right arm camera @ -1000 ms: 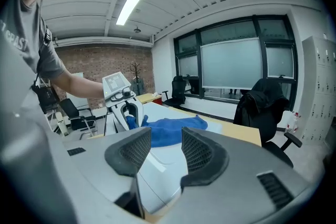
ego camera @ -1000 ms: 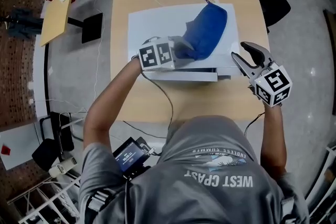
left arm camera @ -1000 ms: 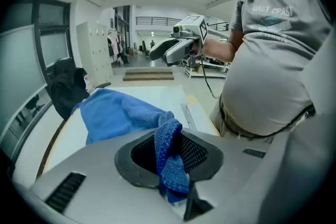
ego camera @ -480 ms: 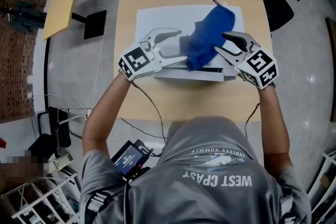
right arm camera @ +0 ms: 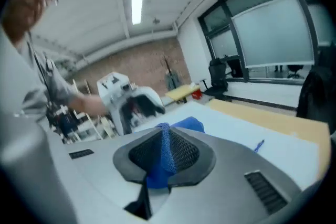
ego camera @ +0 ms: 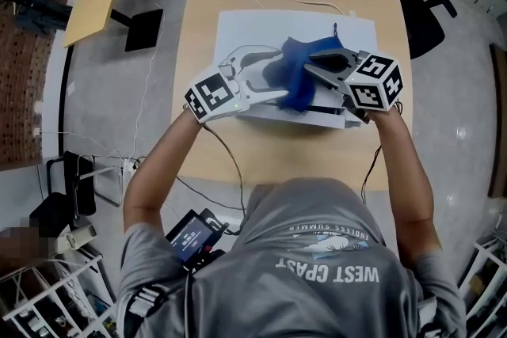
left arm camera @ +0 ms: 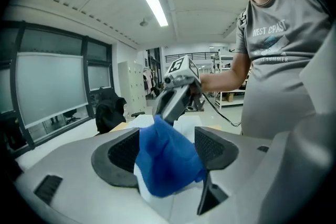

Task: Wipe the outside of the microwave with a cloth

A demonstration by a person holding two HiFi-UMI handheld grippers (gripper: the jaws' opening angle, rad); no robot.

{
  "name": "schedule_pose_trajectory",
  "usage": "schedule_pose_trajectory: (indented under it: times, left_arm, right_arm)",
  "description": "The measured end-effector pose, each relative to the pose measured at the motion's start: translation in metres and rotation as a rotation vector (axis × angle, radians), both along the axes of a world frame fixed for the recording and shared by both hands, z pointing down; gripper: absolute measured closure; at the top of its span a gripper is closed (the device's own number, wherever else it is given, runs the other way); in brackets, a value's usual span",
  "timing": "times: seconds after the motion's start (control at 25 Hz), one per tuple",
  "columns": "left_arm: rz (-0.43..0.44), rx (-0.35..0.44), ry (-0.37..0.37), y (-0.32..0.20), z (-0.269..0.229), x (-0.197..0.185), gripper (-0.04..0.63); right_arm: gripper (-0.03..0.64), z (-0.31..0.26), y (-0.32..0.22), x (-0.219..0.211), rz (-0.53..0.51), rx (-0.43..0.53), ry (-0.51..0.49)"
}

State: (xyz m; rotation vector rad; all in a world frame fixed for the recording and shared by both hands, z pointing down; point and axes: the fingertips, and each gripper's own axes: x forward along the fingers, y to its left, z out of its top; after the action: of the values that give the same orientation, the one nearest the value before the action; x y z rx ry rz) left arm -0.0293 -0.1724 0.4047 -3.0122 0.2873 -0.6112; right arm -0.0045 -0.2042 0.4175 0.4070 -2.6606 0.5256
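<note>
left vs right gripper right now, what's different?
Left gripper jaws stand wide apart, just opened, the blue cloth loose between them; right gripper jaws have just closed and pinch that cloth. Left gripper reaches in from the cloth's left, right gripper from its right. Both sit over the white microwave.

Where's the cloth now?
The blue cloth lies on top of the microwave, centre of the head view, pinched by the right gripper, whose jaws have just been closing on it.

Head view looked steeply down on the bench (ego camera: pixel 198 51). Left gripper view and right gripper view faced each other closely, sharing the cloth (left arm camera: pixel 168 160).
</note>
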Motion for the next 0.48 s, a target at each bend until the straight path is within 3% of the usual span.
schedule_pose_trajectory:
  times: [0.12, 0.24, 0.32, 0.36, 0.48]
  left_arm:
    - [-0.004, 0.058, 0.017, -0.001, -0.007, -0.006, 0.265]
    - [-0.004, 0.147, 0.062, -0.004, -0.027, -0.006, 0.271]
    - [-0.015, 0.200, 0.053, -0.008, -0.033, -0.007, 0.424]
    - [-0.036, 0.210, 0.048, -0.012, -0.034, -0.011, 0.463]
    - [-0.195, 0.183, 0.073, -0.038, -0.025, -0.055, 0.479]
  right_arm:
    - [0.561, -0.063, 0.013, -0.043, -0.043, -0.093, -0.328]
    - [0.561, -0.091, 0.022, -0.073, -0.104, -0.226, -0.526]
    - [0.561, -0.098, 0.022, -0.077, -0.109, -0.260, -0.587]
    - [0.560, -0.100, 0.019, -0.074, -0.093, -0.245, -0.597]
    - [0.560, -0.104, 0.006, -0.057, 0.031, -0.166, -0.599]
